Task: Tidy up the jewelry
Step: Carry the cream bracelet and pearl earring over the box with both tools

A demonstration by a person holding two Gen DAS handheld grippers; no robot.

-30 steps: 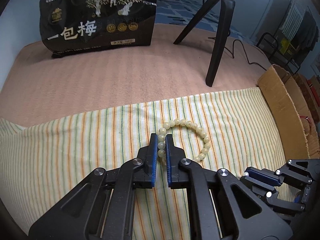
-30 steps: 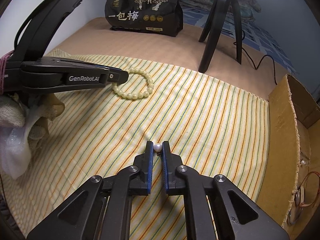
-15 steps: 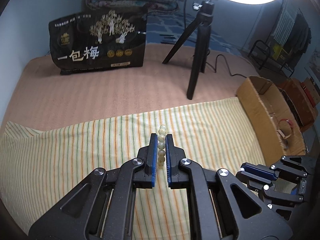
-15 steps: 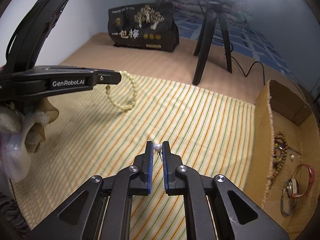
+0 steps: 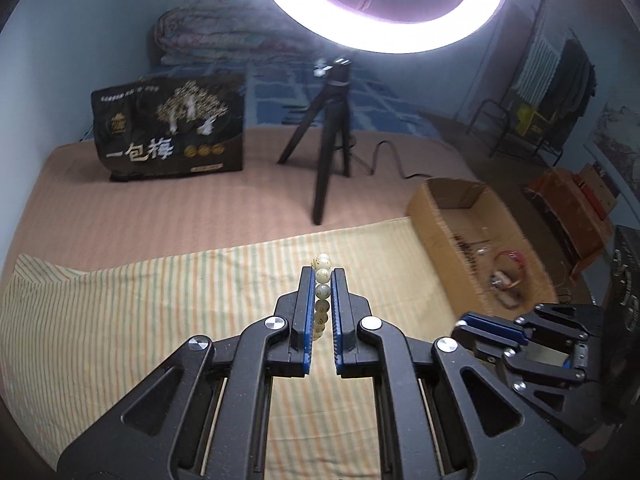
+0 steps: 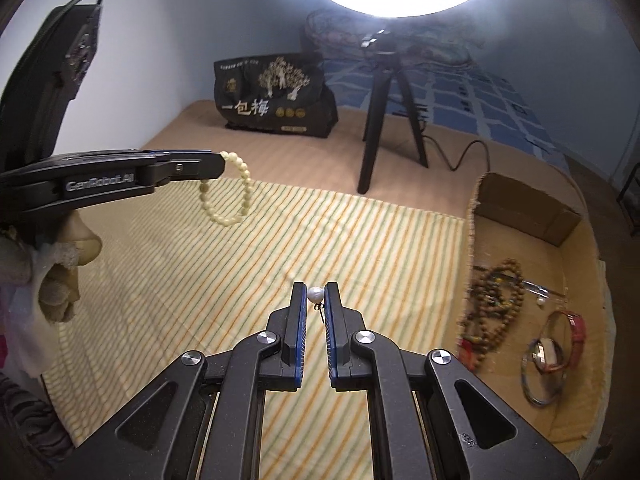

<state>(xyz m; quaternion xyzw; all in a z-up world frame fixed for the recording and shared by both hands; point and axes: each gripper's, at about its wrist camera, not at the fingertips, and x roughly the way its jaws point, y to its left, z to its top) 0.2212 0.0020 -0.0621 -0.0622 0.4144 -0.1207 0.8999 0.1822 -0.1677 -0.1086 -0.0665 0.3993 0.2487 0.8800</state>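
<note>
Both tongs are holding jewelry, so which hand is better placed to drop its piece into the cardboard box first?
Right, probably. The right tongs pinch the pearl earring close beside the box, which lies on their side. The left tongs dangle the bracelet over the far side of the striped cloth.

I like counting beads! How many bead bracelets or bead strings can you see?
2. A pale bead bracelet hangs from the left gripper; a brown bead string lies in the cardboard box. Others may be hidden.

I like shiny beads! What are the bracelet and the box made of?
The bracelet looks like smooth, glossy cream beads, maybe stone, glass or plastic; they catch the light. The box looks like plain brown cardboard: matte, with frayed cut edges.
</note>
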